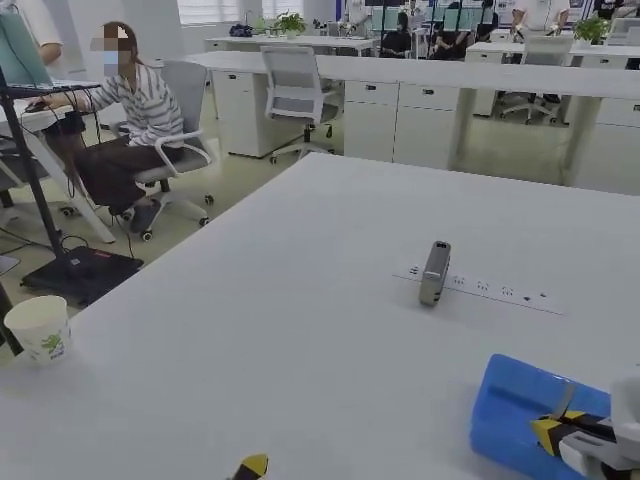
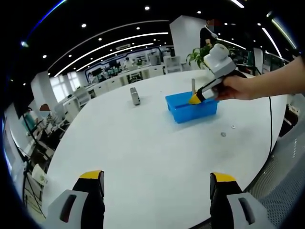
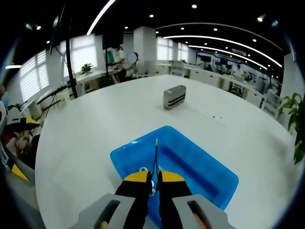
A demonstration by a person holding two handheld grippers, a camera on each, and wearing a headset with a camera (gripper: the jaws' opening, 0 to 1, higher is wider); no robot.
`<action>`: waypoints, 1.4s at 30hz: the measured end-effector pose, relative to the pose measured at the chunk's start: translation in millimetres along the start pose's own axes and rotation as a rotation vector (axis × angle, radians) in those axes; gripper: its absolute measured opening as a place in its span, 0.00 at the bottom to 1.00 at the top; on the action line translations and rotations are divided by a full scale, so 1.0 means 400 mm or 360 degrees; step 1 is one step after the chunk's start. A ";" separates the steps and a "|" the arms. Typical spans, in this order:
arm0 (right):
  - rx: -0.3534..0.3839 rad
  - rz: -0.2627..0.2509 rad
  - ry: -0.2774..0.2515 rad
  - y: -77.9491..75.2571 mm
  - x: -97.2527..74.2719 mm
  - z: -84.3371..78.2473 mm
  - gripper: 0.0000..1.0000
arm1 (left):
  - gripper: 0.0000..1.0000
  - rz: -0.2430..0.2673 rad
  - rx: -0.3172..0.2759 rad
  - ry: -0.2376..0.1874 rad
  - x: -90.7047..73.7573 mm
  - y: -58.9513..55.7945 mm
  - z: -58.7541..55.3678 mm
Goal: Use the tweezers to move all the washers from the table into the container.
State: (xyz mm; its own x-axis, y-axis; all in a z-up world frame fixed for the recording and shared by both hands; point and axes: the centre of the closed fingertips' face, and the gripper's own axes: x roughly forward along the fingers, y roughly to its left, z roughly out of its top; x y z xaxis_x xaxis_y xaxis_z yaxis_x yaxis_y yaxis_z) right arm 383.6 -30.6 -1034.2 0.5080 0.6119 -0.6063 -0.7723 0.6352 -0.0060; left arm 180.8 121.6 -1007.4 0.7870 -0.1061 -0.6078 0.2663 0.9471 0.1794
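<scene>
Head view: at the bottom edge, a yellow-and-black tip of the left hand-held gripper point(image 1: 250, 467) just enters the picture, with the rest cut off. At the lower right, the right hand-held gripper point(image 1: 556, 432) is also partly cut off; it sits over a blue container point(image 1: 520, 395), and thin tweezers point(image 1: 565, 400) rise from between its jaws. The white counter point(image 1: 300, 330) is broad and mostly bare, with a paper cup point(image 1: 38, 328) near its left edge and a small grey block point(image 1: 434, 272) standing farther back. Beyond it is an open office with white desks point(image 1: 420, 100), and a person point(image 1: 135, 110) sits on a chair at the left. Left gripper view: this hand-held gripper's jaws stand wide apart with nothing between them. Across the counter, a hand point(image 2: 236, 87) holds the right hand-held gripper above the container. Two tiny washers point(image 2: 223, 134) lie on the counter just beside the container, too small to make out in detail. A plant point(image 2: 200, 53) stands behind, and rows of ceiling lights curve overhead. Right gripper view: the jaws are pressed together on the tweezers, whose tips point down into the container. A small pale speck lies inside the container near the jaws; whether it is a washer is unclear. The left hand-held gripper shows at the left edge, blurred.
</scene>
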 end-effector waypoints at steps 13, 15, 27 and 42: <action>0.0020 -0.0035 -0.0106 0.001 -0.056 0.043 0.03 | 0.94 0.0006 0.0011 -0.0017 -0.002 0.001 0.005; 0.0035 -0.0033 -0.0139 0.004 -0.070 0.059 0.03 | 0.94 0.0008 0.0011 -0.0018 -0.002 0.001 0.005; 0.0029 0.0000 -0.0294 0.048 -0.168 0.105 0.03 | 0.94 0.0012 0.0004 -0.0030 -0.003 0.003 0.007; 0.0097 0.0089 -0.0328 0.138 -0.241 0.041 0.04 | 0.94 -0.0008 0.0014 -0.0021 -0.002 -0.004 0.005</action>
State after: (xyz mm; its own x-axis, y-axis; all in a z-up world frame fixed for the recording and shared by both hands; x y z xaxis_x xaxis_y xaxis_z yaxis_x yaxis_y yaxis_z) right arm 298.2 -46.6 -963.0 0.5369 0.7264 -0.4291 -0.7803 0.6210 0.0748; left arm 180.9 119.6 -1005.9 0.7929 -0.1147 -0.5985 0.2747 0.9439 0.1831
